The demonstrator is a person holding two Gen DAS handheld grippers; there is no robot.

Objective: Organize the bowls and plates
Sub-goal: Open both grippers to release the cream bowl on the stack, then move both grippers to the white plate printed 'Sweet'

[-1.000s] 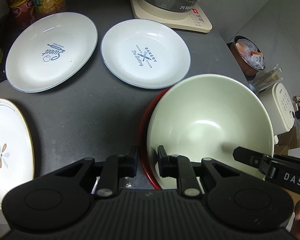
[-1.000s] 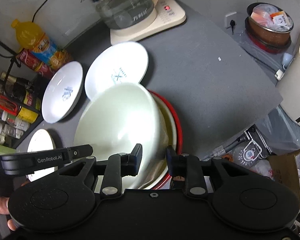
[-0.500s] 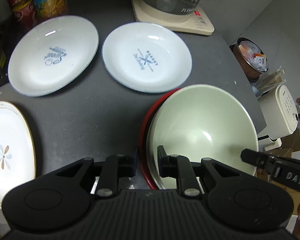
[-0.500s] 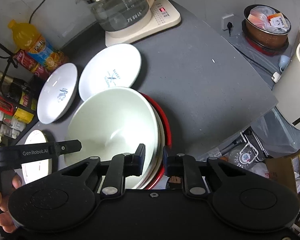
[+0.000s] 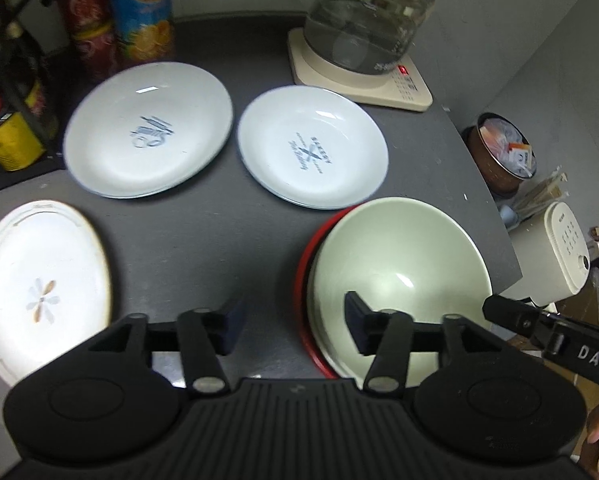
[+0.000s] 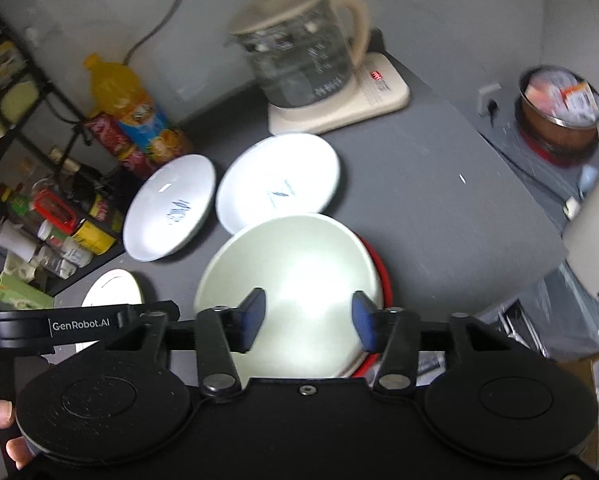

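The left gripper (image 5: 293, 326) is hovering with its jaws spread wide and holding nothing. Far to the left of those jaws, an oval white plate with a gold rim and a small flower print (image 5: 39, 296) is lying flat on the dark grey desk (image 5: 203, 236). Ahead of the jaws and to their left, a round white plate with a blue scribbled print (image 5: 147, 130) is resting on the desk, and just beside it, straight ahead, a second round white plate with a blue "BAKERY" print (image 5: 311, 158) is lying near a glass kettle on a cream base (image 5: 361, 60). Behind the first round plate, an orange juice bottle with a blue label (image 5: 141, 12) and red cans (image 5: 83, 20) are standing at the back edge.

The right-hand finger of the left gripper is reaching over the near rim of a pale green ceramic bowl (image 5: 399, 264), which is sitting nested inside a red-rimmed bowl (image 5: 305, 276), close to the desk's right edge. The red rim is lying between the two open fingers, touching neither as far as the view shows.

The right gripper (image 6: 308, 318) is also hanging with its jaws wide apart and empty, positioned above the near side of the pale green bowl (image 6: 295, 276). Beyond the desk's right side, a brown pot filled with packets (image 6: 559, 112) is standing on a lower surface.
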